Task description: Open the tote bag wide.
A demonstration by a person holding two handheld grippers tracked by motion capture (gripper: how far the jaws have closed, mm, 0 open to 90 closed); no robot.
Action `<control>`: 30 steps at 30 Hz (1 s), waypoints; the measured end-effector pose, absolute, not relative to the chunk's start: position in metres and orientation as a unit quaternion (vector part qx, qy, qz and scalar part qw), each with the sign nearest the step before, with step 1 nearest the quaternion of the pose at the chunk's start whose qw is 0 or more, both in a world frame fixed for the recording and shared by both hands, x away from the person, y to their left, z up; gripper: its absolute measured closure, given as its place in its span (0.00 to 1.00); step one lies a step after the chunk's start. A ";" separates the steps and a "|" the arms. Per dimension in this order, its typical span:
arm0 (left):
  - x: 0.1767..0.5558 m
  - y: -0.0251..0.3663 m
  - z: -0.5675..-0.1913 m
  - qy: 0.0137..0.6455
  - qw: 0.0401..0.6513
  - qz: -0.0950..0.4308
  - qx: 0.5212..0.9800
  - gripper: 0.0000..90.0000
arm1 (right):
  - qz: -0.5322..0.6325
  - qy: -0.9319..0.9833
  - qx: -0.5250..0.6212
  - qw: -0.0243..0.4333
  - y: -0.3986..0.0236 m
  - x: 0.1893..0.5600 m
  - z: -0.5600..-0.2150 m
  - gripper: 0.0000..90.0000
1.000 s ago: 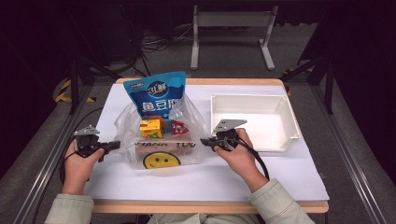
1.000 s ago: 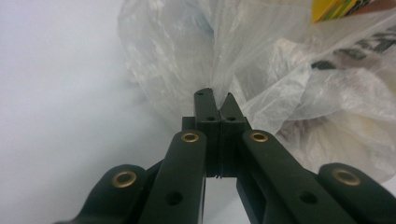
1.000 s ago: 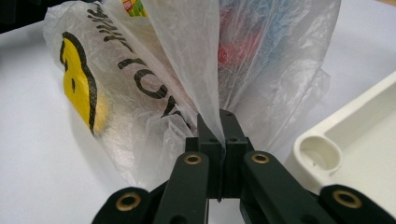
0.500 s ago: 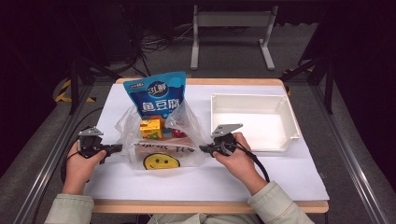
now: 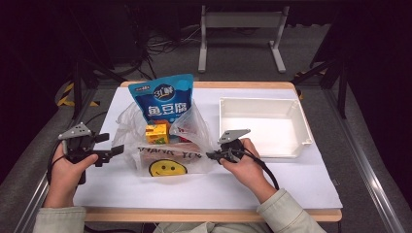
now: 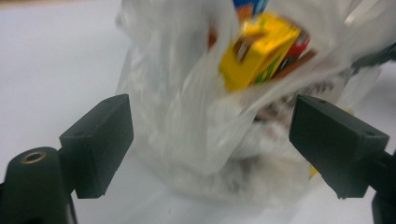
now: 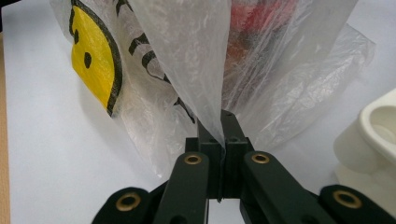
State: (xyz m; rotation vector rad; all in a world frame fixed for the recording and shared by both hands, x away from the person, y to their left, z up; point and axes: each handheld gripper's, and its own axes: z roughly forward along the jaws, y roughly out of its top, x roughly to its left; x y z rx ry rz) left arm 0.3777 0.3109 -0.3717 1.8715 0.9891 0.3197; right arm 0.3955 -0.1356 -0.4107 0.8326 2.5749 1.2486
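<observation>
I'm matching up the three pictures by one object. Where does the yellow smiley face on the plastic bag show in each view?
High view: the smiley face sits low on the bag's front, centre-left, between the two claws.
Left gripper view: I can't make it out; the bag is blurred.
Right gripper view: the smiley face is at upper left, turned on its side.
Shared landmark: the clear plastic bag.

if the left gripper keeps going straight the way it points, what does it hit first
Most likely the clear plastic bag: it lies straight ahead of the open left gripper, whose jaws have just been opening, with nothing pressed between them. The yellow box sits behind the film. Depth is hard to judge.
</observation>
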 end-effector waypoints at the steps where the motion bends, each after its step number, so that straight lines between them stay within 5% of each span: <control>1: 0.376 0.309 -0.366 0.404 0.486 0.143 0.761 0.16 | 0.418 0.861 0.278 0.080 -0.135 0.395 -0.411 1.00; 8: 0.383 0.290 -0.352 0.395 0.501 0.195 0.745 0.28 | 0.419 0.860 0.278 0.081 -0.136 0.395 -0.410 1.00; 13: 0.387 0.284 -0.361 0.383 0.495 0.183 0.758 0.79 | 0.421 0.860 0.279 0.080 -0.137 0.395 -0.409 1.00; 16: 0.387 0.283 -0.368 0.387 0.471 0.164 0.776 1.00 | 0.420 0.859 0.281 0.081 -0.138 0.395 -0.409 1.00; 30: 0.397 0.287 -0.424 0.445 0.386 0.083 0.804 1.00 | 0.421 0.859 0.280 0.079 -0.138 0.395 -0.408 1.00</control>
